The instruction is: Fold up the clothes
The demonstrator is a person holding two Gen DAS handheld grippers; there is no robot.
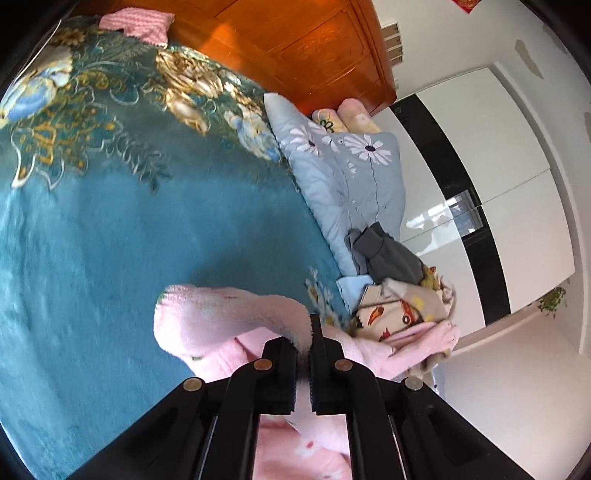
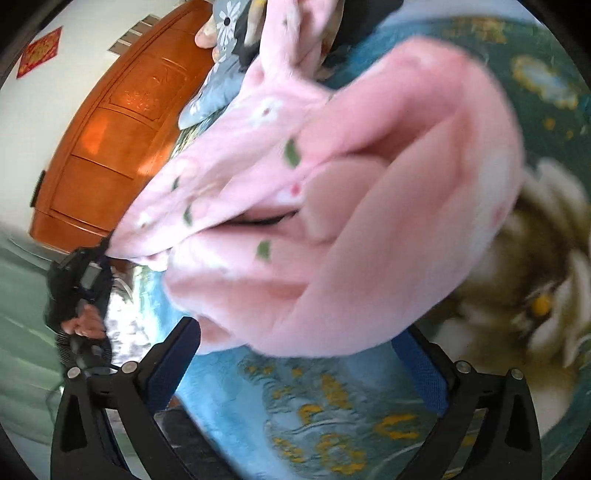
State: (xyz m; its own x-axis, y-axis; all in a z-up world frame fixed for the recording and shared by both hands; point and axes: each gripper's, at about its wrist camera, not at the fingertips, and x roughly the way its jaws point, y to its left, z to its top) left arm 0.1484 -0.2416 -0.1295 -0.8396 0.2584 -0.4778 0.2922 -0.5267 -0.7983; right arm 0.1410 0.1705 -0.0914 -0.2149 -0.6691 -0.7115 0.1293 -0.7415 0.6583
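**Left wrist view: first fold barely begun**

The pink garment [image 1: 221,325] lies on the bed [image 1: 110,240], one fleecy edge clamped in the left tongs [image 1: 303,354], whose jaws are pressed together on it and lifting it into a loop. In the right wrist view the same pink cloth [image 2: 332,206] hangs bunched and unfolded over the right tongs [image 2: 299,369], whose fingers [image 2: 173,373] stand wide apart with nothing pinched. By my reading, no neat fold exists yet; the whole job remains.

Counted: one pink garment in hand; one heap of other clothes [image 1: 402,295] at the bed's edge, pieces too tangled to number; one flowered quilt [image 1: 351,173]; one pink towel [image 1: 140,24] near the headboard [image 1: 295,48]; two tongs.
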